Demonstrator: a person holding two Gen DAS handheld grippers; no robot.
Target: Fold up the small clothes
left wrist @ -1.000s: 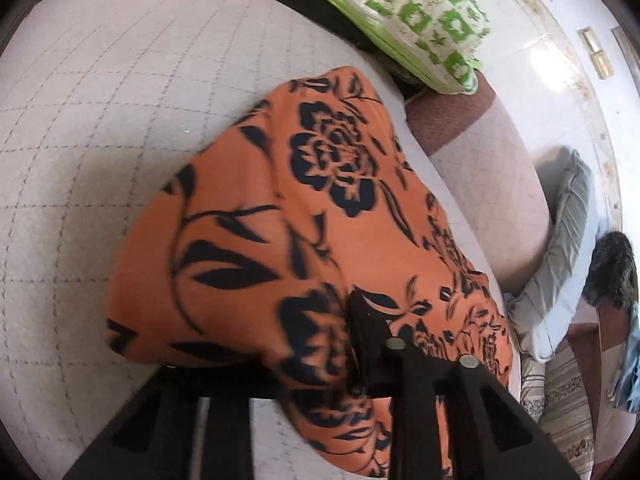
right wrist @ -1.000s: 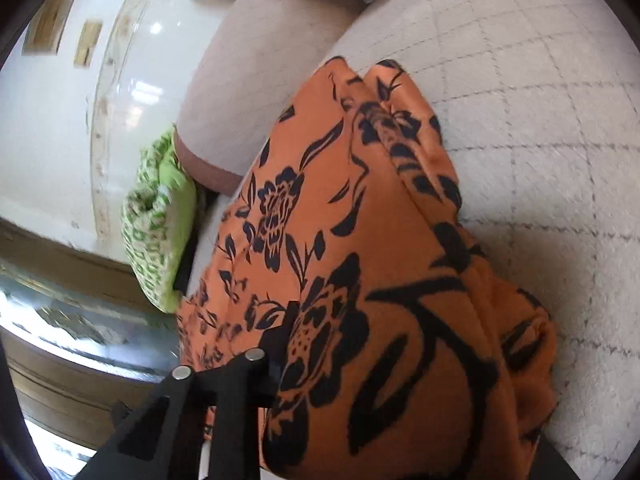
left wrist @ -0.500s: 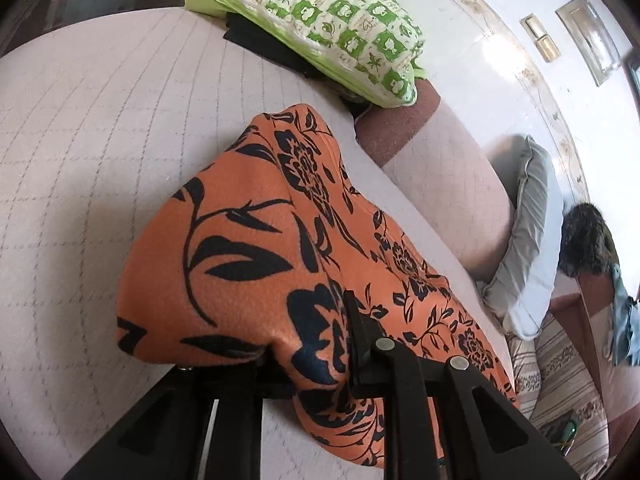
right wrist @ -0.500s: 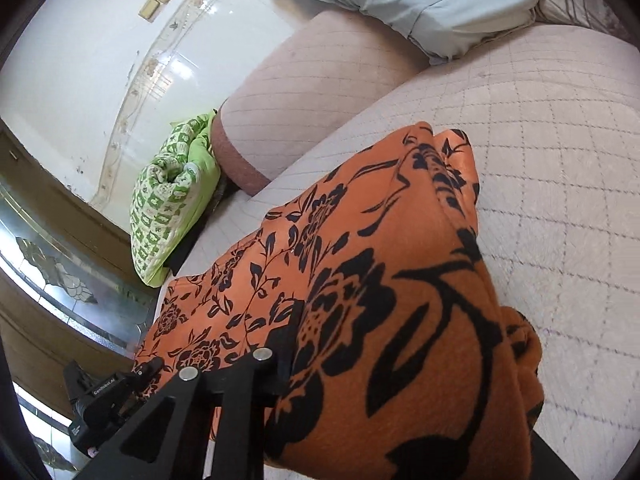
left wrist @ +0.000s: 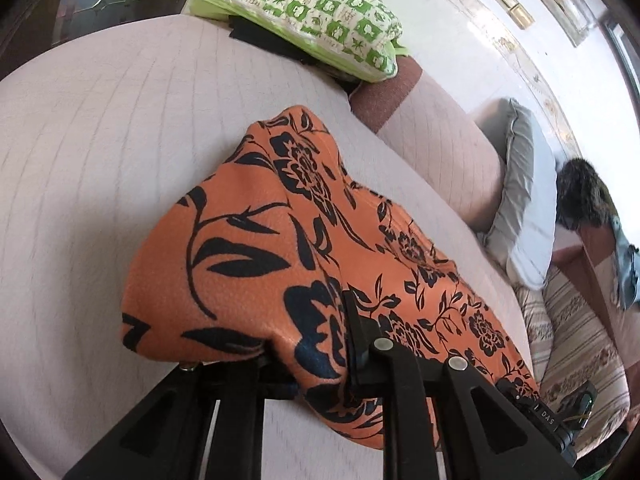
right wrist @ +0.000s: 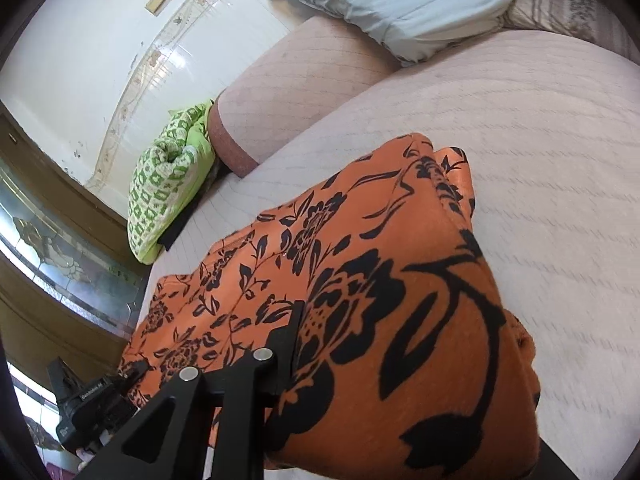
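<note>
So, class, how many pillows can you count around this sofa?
2: a green patterned pillow at the seat's far end beside the armrest, and a grey pillow past the armrest's other end. Others may be hidden.

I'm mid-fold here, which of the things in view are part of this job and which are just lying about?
In the job:
- orange floral garment
- left tongs, clamped on its edge
- right tongs, clamped on its other edge

Lying about:
- green patterned pillow
- grey pillow
- striped cloth

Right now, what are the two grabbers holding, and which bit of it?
Both hold the orange flowered cloth: the left gripper and the right gripper each pinch its near edge, at opposite ends.
</note>
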